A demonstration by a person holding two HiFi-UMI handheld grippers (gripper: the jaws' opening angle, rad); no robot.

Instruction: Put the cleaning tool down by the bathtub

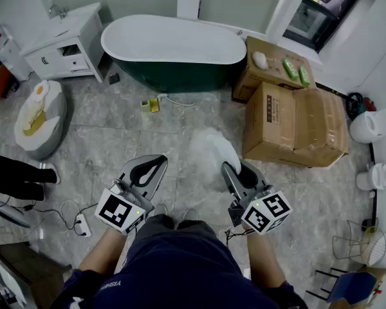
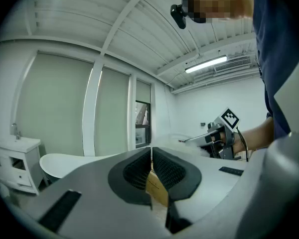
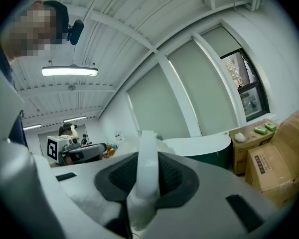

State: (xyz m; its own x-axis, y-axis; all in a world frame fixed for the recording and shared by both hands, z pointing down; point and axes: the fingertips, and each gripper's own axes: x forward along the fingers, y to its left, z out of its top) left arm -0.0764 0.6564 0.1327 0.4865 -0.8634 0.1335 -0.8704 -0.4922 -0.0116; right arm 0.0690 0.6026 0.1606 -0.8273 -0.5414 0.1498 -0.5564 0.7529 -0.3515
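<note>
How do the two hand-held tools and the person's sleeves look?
Both the left tool and right tool have grey shells with black ribbed pads and a white cube with black square markers at the rear. The sleeves are dark blue.

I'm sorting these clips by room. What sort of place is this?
A bathroom, probably unfinished or staged: a freestanding bathtub, a white sink cabinet, and cardboard boxes standing on the tiled floor.

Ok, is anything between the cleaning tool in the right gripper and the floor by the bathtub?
Nothing big. The right gripper holds the cleaning tool, and bare tile runs from it to the bathtub. Only small yellow items lie near the tub's base; the cardboard boxes stand to the right.
</note>
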